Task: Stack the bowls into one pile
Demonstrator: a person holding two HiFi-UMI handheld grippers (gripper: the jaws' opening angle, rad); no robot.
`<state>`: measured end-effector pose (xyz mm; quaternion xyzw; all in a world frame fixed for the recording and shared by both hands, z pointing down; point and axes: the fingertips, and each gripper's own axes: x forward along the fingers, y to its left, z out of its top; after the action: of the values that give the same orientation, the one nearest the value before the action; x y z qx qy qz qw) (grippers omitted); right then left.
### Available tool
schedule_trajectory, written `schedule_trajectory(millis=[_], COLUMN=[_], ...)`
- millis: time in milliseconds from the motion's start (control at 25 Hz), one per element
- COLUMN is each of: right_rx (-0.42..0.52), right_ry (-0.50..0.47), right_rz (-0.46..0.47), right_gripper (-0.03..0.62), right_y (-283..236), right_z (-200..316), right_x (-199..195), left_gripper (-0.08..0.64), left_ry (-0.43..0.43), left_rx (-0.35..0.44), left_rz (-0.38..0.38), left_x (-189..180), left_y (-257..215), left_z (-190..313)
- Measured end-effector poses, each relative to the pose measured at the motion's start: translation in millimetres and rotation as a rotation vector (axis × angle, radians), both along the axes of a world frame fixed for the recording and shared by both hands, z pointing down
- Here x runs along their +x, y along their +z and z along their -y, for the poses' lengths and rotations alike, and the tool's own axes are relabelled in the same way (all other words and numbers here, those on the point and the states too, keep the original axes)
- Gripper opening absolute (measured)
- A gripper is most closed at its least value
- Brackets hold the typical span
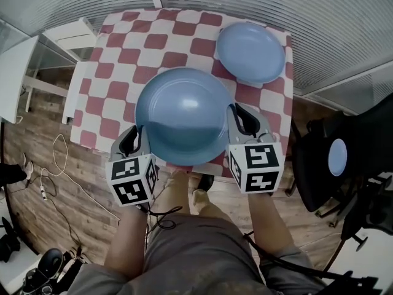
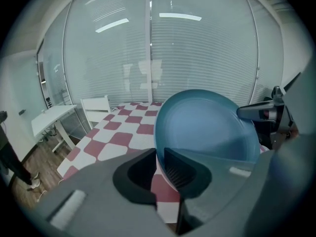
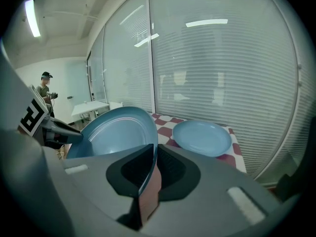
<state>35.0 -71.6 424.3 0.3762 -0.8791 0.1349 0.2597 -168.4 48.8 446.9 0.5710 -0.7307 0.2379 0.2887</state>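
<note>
L gripper & R gripper each pinch the rim of 1 large blue bowl, L on its left edge, R on its right edge, opposite each other. In the left gripper view the rim runs down btwn the 2 dark pads, which press on it from both sides; the right gripper view shows the same, rim clamped btwn both jaws. The bowl is held in the air over the near edge of the table, hollow side up toward the head camera. The table has a red/white check cloth. A 2nd blue bowl, shallower-looking, sits flat at the table's far R corner, well apart from the held one. A white chair & white desk stand off the table's L side, w/ slatted blinds behind glass beyond. Wood floor shows below; a black chair is at R. A person stands far off in the right gripper view
</note>
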Motion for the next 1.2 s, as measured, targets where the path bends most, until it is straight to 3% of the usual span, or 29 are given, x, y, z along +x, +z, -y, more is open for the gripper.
schedule_trajectory(millis=[680, 1200], right_rx=[-0.081, -0.039], right_ry=[0.054, 0.065], right_rz=[-0.07, -0.081], right_gripper=[0.064, 0.074], right_y=[65, 84], right_z=[-5, -2], right_x=[14, 7], left_gripper=[0.057, 0.058], left_ry=[0.04, 0.033], left_rx=[-0.046, -0.032], left_rz=[-0.035, -0.016], left_x=[6, -4], left_y=[52, 69], left_z=[8, 19])
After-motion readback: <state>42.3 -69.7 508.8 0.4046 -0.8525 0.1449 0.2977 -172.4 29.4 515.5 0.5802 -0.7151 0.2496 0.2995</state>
